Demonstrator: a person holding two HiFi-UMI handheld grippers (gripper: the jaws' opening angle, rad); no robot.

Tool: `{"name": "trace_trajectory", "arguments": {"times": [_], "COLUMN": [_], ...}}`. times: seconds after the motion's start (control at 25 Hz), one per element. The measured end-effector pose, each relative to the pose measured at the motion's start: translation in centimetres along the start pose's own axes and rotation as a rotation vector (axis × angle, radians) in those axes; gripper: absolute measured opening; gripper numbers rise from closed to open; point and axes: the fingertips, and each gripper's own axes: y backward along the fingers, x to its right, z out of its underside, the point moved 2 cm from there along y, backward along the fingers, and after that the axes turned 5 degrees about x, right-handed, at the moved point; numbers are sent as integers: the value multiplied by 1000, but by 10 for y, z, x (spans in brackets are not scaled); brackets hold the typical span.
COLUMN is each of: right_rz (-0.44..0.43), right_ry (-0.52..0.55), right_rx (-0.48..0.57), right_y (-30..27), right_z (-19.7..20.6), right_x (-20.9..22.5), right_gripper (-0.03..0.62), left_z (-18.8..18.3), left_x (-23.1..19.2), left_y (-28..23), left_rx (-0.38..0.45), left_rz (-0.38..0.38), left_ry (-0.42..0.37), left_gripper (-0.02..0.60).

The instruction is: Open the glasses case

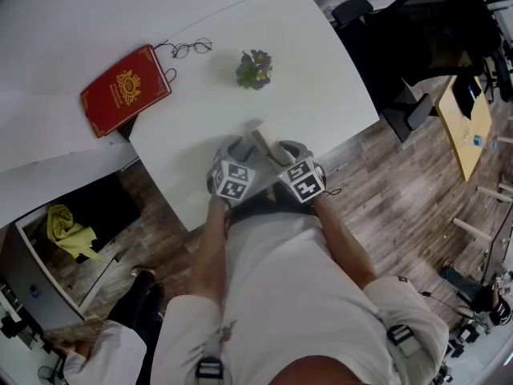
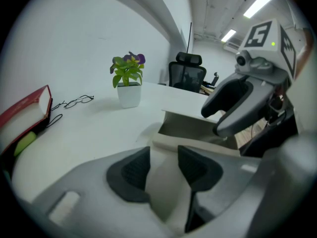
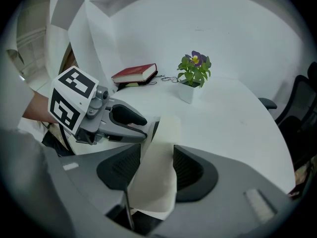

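A cream glasses case (image 1: 260, 143) lies near the front edge of the white table (image 1: 321, 79), between my two grippers. In the left gripper view my left gripper (image 2: 161, 170) is shut on the near end of the case (image 2: 195, 129), whose top flap stands raised. My right gripper (image 3: 156, 170) has its pads closed on the cream flap (image 3: 159, 148), which stands upright between them. In the head view the left gripper (image 1: 240, 151) and the right gripper (image 1: 280, 151) sit side by side over the case, which is partly hidden.
A red book (image 1: 126, 89) lies at the table's far left, with a pair of glasses (image 1: 191, 49) beside it. A small potted plant (image 1: 255, 69) stands behind the case. Black office chairs (image 1: 425, 38) are at the right.
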Motion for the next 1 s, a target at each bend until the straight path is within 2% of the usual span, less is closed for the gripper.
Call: {"name": "trace_trajectory", "arguments": {"times": [1.0], "right_rz": [34], "right_ry": [-25], "right_rx": [51], "right_y": [9], "right_z": [-3], "right_x": [11], "right_gripper": [121], "left_z": [1], "left_x": [1], "left_y": [1], "left_rx": [-15], "left_rz": [4], "left_ry": [0], "left_gripper": [175]}}
